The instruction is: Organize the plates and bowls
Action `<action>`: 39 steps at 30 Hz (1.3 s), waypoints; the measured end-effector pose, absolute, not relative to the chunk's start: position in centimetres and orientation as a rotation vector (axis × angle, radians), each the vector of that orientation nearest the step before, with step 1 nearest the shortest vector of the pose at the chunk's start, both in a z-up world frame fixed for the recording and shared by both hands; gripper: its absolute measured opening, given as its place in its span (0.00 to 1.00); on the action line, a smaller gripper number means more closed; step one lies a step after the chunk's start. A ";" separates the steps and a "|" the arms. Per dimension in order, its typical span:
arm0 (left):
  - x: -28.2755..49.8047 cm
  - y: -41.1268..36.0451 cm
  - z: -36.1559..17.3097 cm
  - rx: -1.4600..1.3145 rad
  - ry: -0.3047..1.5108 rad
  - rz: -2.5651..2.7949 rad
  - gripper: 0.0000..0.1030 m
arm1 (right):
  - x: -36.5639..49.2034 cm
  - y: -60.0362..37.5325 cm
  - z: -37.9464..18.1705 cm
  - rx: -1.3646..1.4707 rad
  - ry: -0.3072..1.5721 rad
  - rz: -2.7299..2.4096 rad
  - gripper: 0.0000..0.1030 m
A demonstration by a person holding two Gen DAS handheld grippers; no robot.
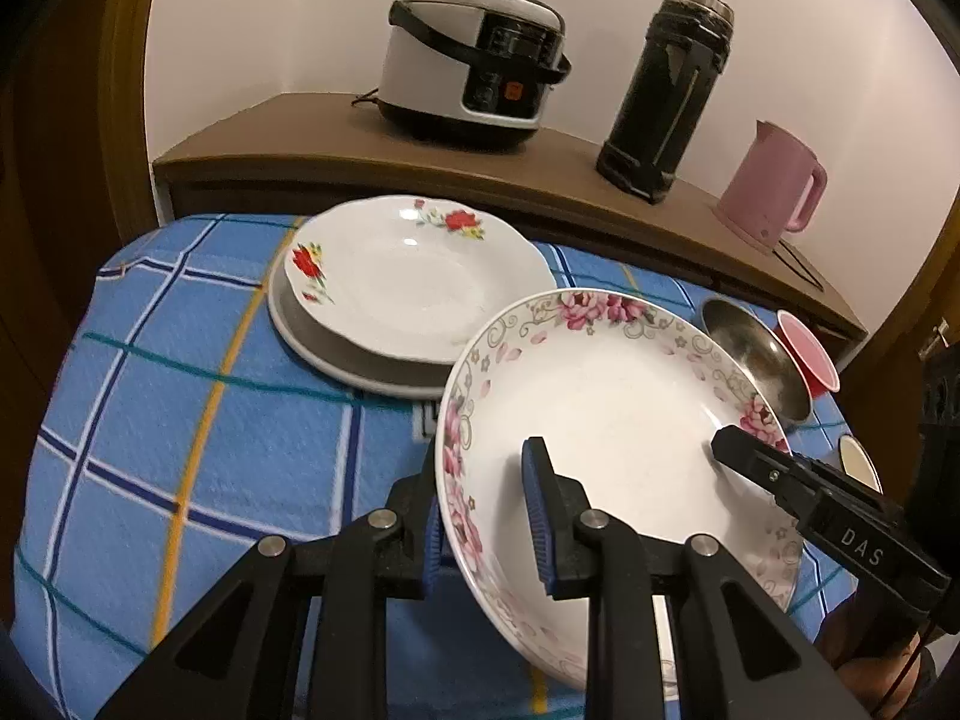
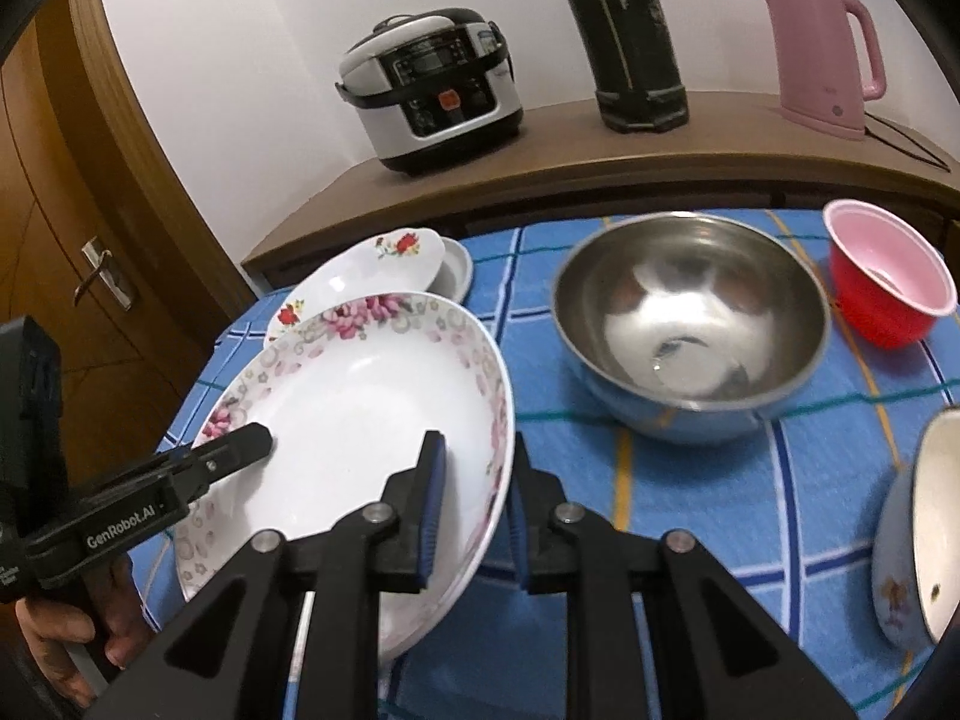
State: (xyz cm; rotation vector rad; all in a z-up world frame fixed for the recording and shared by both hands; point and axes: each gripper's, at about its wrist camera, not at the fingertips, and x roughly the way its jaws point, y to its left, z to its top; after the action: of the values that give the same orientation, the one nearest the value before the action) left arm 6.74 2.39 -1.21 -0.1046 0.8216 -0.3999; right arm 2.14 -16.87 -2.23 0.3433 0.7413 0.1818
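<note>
A white plate with a pink flower rim (image 1: 606,396) is held tilted above the blue checked tablecloth. My left gripper (image 1: 483,516) is shut on its left rim. My right gripper (image 2: 474,510) is shut on its right rim (image 2: 360,396); its finger also shows in the left wrist view (image 1: 744,450). Behind it a white plate with red flowers (image 1: 408,276) rests on a grey plate (image 1: 336,354). A steel bowl (image 2: 690,324), a red bowl (image 2: 888,288) and a pale blue bowl (image 2: 918,534) stand to the right.
A wooden sideboard (image 1: 336,144) behind the table carries a rice cooker (image 1: 474,60), a black flask (image 1: 666,96) and a pink kettle (image 1: 774,186). A wooden door (image 2: 72,228) is at the left. The tablecloth (image 1: 180,396) lies open on the left.
</note>
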 end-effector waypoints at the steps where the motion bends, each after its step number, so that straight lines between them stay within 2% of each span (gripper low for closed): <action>1: 6.9 2.5 -1.1 -0.106 0.820 -0.399 0.25 | 2.5 -16.8 -2.1 0.344 0.741 0.185 0.19; 15: 12.9 5.1 -0.3 -0.163 0.788 -0.342 0.25 | 9.2 -14.7 -0.8 0.341 0.729 0.220 0.19; 39: 22.2 6.1 -3.1 -0.168 0.829 -0.310 0.25 | 19.2 -12.3 -3.3 0.324 0.749 0.172 0.19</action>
State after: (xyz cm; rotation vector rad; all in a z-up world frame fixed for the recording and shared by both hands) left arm 22.19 6.05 -3.10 -0.1680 0.8289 -0.3103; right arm 19.21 -12.26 -3.30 0.3242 0.7490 0.1724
